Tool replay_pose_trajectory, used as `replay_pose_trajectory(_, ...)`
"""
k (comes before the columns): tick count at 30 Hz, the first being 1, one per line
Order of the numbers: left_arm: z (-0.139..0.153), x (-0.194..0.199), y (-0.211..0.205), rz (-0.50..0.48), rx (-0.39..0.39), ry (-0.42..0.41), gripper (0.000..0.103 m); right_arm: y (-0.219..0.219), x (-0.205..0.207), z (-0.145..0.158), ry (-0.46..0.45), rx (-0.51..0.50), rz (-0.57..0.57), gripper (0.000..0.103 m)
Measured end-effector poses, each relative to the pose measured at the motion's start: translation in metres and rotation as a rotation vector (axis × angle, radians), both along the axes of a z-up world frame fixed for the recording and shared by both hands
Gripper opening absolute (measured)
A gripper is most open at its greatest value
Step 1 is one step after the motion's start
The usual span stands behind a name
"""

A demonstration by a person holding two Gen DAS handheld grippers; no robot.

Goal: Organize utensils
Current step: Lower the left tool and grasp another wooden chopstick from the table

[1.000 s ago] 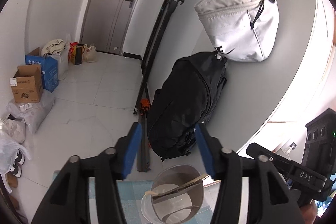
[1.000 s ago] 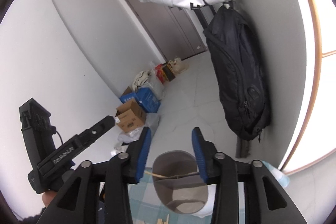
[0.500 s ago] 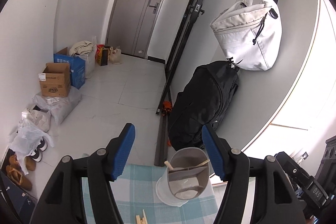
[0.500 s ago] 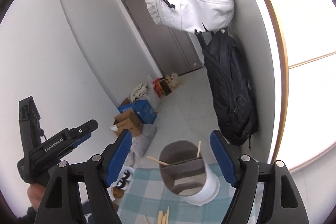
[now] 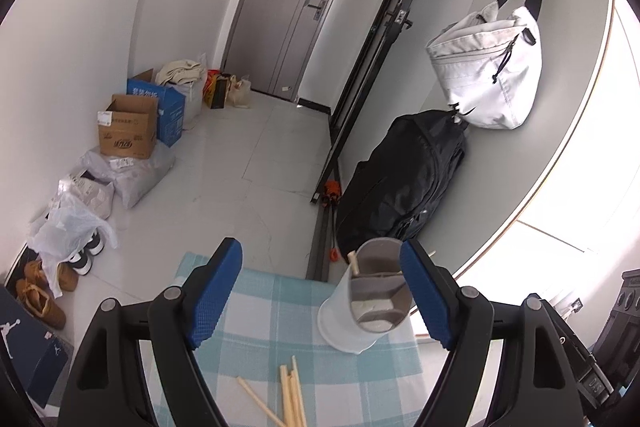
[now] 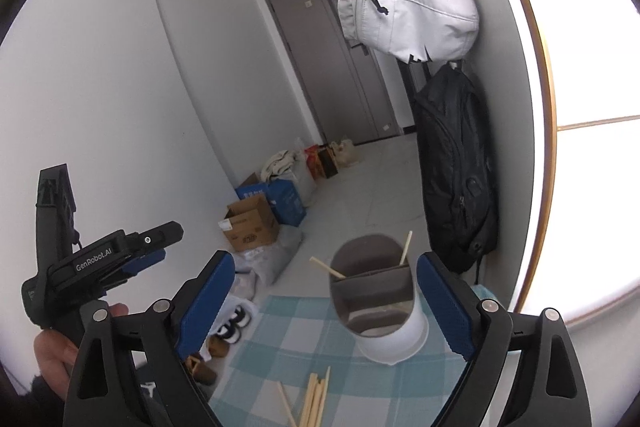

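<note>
A white utensil holder (image 5: 362,311) with a grey divided insert stands on the blue-checked tablecloth (image 5: 260,311); it also shows in the right wrist view (image 6: 380,311). Chopsticks (image 6: 405,248) stick out of it. Several loose wooden chopsticks (image 5: 290,397) lie on the cloth in front of it, also seen in the right wrist view (image 6: 314,399). My left gripper (image 5: 320,293) is open and empty above the cloth, the holder near its right finger. My right gripper (image 6: 326,307) is open and empty, the holder between its fingers further ahead. The left gripper's body (image 6: 100,263) shows at the left of the right wrist view.
Beyond the table edge lies a tiled floor with cardboard boxes (image 5: 128,131), bags and shoes (image 5: 44,291) along the left wall. A black backpack (image 5: 404,183) and a white bag (image 5: 488,75) hang on the right wall. A grey door (image 5: 292,7) stands at the back.
Both grippers have opened wider and pulled back and up from the holder. The cloth and loose chopsticks have come into view below.
</note>
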State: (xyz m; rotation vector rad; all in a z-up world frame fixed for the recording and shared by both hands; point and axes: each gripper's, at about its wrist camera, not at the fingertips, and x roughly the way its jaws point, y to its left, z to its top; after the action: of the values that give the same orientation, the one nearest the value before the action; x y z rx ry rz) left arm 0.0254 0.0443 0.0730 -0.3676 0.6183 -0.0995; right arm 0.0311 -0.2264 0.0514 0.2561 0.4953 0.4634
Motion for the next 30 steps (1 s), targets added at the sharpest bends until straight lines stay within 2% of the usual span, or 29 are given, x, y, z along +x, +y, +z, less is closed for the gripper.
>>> replay_pose_trajectory(6, -0.033, -0.009, 0.020, 0.069, 0.042, 0.071, 0.078, 0.010, -0.005, -0.028, 0.037, -0.038, 0.018, 0.096)
replay_pose_trajectory(8, -0.054, -0.005, 0.026, 0.103, 0.062, 0.142, 0.078, 0.016, -0.002, -0.040, 0.062, -0.056, 0.031, 0.096)
replay_pose_trajectory(15, -0.133, 0.012, 0.036, 0.105, -0.020, 0.422, 0.078, 0.033, 0.007, -0.070, 0.121, -0.107, 0.088, 0.096)
replay_pose_trajectory(17, -0.154, 0.015, 0.034, 0.119, -0.016, 0.496, 0.078, 0.037, 0.008, -0.080, 0.136, -0.113, 0.104, 0.096)
replay_pose_trajectory(19, -0.170, 0.020, 0.031, 0.129, 0.008, 0.566, 0.078, 0.038, 0.009, -0.089, 0.153, -0.113, 0.115, 0.096)
replay_pose_trajectory(22, -0.188, 0.024, 0.025, 0.143, 0.099, 0.622, 0.078, 0.035, 0.011, -0.101, 0.181, -0.098, 0.125, 0.096)
replay_pose_trajectory(25, -0.206, 0.025, 0.020, 0.111, 0.119, 0.680, 0.078, 0.031, 0.013, -0.109, 0.213, -0.068, 0.122, 0.096)
replay_pose_trajectory(27, -0.213, 0.024, 0.019, 0.103, 0.137, 0.706, 0.078, 0.031, 0.017, -0.111, 0.237, -0.058, 0.124, 0.096)
replay_pose_trajectory(30, -0.217, 0.024, 0.017, 0.135, 0.195, 0.712, 0.070, 0.032, 0.022, -0.115, 0.276, -0.034, 0.139, 0.096)
